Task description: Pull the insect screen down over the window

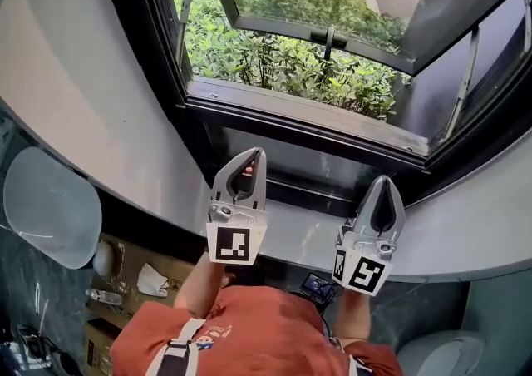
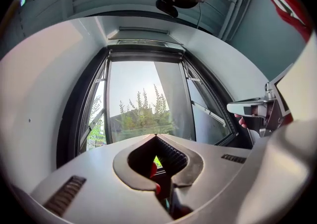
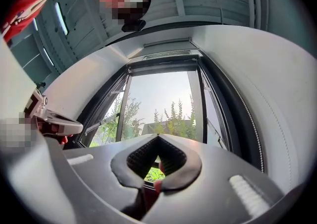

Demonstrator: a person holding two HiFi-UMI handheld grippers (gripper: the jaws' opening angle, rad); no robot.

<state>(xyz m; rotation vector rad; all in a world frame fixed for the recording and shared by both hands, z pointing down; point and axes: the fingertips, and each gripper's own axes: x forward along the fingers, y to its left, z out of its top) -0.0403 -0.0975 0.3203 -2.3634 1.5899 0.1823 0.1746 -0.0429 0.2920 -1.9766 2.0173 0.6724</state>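
Note:
The window (image 1: 307, 121) has a dark frame, and its glass sash (image 1: 332, 33) is swung outward over green bushes. No screen covers the opening. In both gripper views a dark bar runs across the top of the opening (image 2: 143, 43) (image 3: 166, 54). My left gripper (image 1: 253, 152) (image 2: 156, 136) is shut and empty, held in front of the lower frame and pointing at the window. My right gripper (image 1: 384, 179) (image 3: 157, 136) is beside it to the right, also shut with nothing between its jaws. Neither gripper touches the window.
A white curved sill (image 1: 465, 233) runs under the window, and white reveal walls (image 1: 75, 75) flank it. A pale rounded object (image 1: 50, 204) sits low at the left. Cardboard boxes (image 1: 125, 283) lie on the floor below. The person's red sleeves show behind the grippers.

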